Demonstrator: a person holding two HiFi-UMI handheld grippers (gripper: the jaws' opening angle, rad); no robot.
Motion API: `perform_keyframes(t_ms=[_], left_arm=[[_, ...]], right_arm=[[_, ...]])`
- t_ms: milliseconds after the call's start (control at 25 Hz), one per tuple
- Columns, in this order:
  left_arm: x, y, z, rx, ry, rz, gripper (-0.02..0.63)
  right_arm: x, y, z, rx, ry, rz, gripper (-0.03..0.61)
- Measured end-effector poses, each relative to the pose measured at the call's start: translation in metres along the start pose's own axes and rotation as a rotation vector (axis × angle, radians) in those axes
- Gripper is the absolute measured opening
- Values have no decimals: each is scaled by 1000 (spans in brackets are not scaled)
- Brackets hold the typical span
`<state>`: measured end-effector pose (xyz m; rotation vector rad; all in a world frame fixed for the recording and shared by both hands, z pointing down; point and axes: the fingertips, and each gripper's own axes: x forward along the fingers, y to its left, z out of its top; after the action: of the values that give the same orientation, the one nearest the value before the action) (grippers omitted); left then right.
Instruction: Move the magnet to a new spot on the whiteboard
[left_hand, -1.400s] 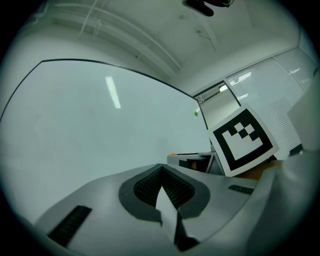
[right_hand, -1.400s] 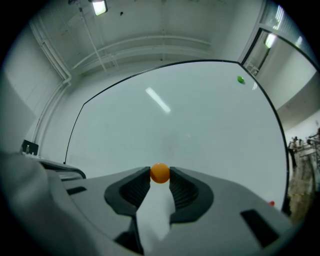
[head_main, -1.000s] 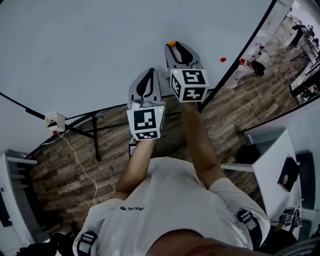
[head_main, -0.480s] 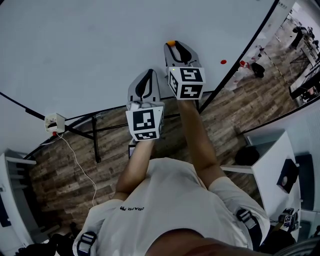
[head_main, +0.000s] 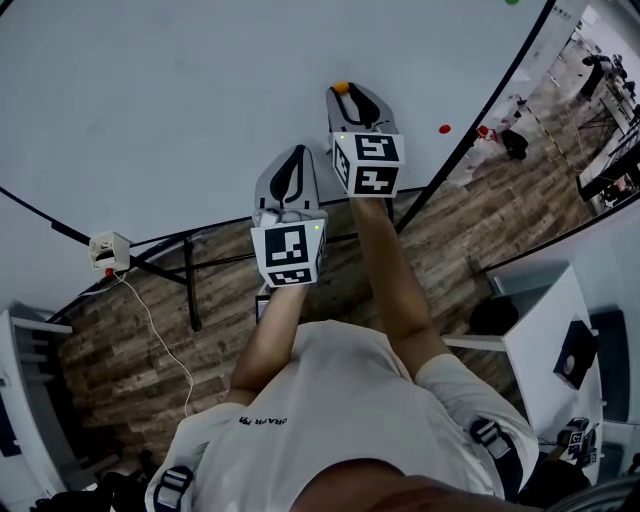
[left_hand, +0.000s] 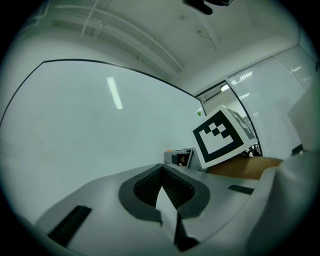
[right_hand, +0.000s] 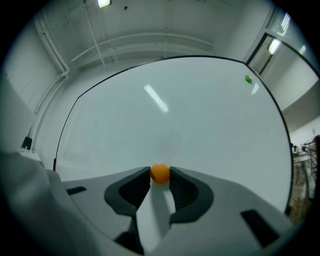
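Orange magnet (right_hand: 160, 173), small and round, sits pinched between the tips of the right tongs (right_hand: 160, 176), one dark pad pressing on each side of it. It is held up against the pale whiteboard (right_hand: 175, 115), low on the board and near its middle; whether it touches the surface cannot be told. From the head view, the right tongs reach forward at the end of a bare arm, with the magnet at their far tip and their black-and-white marker cube (head_main: 368, 164) behind. The left tongs (left_hand: 161, 170) are just beside them, drawn a little further back from the board, with their pads closed together and nothing between them. A green magnet (right_hand: 248, 78) is stuck near the board's upper right edge, well apart from the orange one, and a red magnet (head_main: 444, 128) sits near the board's right edge. Below the board lies a wooden floor (head_main: 130, 340).
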<state>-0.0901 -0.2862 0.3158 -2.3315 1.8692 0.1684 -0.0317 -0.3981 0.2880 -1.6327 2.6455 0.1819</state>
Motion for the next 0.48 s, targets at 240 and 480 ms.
perform_keyframes(t_ms=[240,480], left_arm=[[2,5,2,3,-7,0,3],[0,5,3,-13,0,3,3]], right_arm=[[7,-2,-4,-3,14,-21,127],[6,-3,-4,0,14,-29,129]])
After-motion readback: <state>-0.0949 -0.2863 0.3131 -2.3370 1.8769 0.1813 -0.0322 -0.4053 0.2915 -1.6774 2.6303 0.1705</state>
